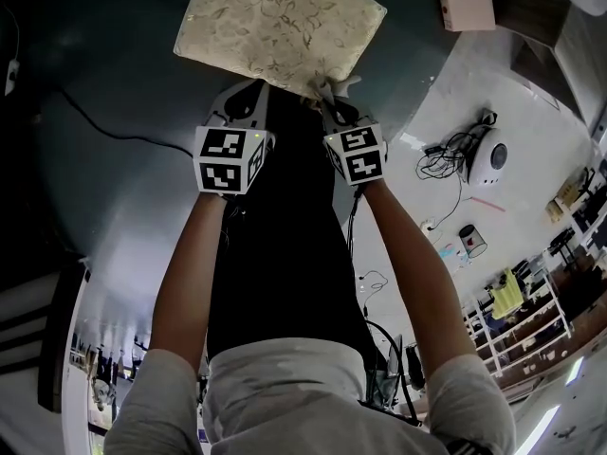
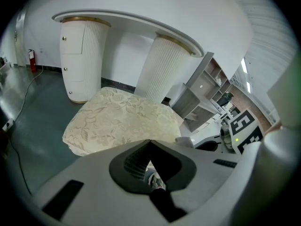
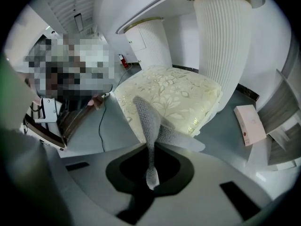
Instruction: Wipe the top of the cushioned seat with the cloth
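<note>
The cushioned seat [image 1: 280,27] is a cream square with a leaf pattern, standing on the dark floor just ahead of both grippers. In the left gripper view the seat [image 2: 124,121] lies just past the jaws, and in the right gripper view the seat [image 3: 169,93] fills the middle. A grey knitted cloth [image 3: 148,126] hangs up out of my right gripper [image 3: 151,164], which is shut on it. In the head view the cloth [image 1: 327,88] touches the seat's near edge, above the right gripper [image 1: 332,104]. My left gripper [image 1: 252,91] hovers at that same edge. Seen from its own camera, the left gripper [image 2: 150,142] is shut and holds nothing.
Two white ribbed pillars [image 2: 82,60] [image 2: 162,67] carry a curved top behind the seat. A pink box [image 3: 250,124] lies on the floor to the seat's right. A black cable [image 1: 104,121] crosses the floor at left. A white round device [image 1: 488,157] with wires sits at right.
</note>
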Motion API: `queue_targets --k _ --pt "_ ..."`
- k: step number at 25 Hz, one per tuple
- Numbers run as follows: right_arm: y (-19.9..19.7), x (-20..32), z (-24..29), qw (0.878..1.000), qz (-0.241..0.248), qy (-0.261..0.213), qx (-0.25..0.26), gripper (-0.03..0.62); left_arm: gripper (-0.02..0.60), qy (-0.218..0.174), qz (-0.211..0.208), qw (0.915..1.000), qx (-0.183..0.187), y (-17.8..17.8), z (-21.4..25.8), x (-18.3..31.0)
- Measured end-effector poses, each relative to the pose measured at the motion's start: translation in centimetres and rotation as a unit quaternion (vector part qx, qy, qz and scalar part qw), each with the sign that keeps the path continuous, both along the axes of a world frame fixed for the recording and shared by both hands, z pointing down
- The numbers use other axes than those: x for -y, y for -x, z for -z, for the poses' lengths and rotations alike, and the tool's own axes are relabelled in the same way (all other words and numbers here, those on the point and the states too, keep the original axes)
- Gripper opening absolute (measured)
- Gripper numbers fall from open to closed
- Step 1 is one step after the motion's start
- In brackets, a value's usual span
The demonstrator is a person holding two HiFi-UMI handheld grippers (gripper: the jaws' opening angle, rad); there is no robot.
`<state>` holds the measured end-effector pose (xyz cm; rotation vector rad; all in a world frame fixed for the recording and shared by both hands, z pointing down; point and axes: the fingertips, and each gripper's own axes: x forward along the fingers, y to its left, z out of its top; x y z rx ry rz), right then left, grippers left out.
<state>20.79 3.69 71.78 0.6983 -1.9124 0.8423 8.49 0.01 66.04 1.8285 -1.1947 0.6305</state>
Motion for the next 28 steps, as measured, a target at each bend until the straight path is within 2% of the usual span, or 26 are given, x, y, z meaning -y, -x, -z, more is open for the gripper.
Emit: queue_targets --k 9,16,22,28 --pt "2.7 -0.8 -0.2 1.0 -0.007 0.015 -0.001 0.02 0.013 0.001 0.002 1.0 -0.003 1.3 0.1 -0.6" --pt "5.2 -0.4 -0.1 0.999 -0.026 0.029 0.006 0.02 0.012 0.003 0.01 0.9999 -0.002 4.5 0.0 -0.9" --pt "7.3 0.4 -0.1 0.992 -0.093 0.066 0.046 0.02 0.014 0.003 0.01 0.9999 -0.004 6.5 0.0 -0.8" --pt "8.7 1.5 0.5 0.99 -0.125 0.048 0.049 0.02 0.014 -0.001 -0.006 0.9999 -0.008 8.1 -0.1 -0.8"
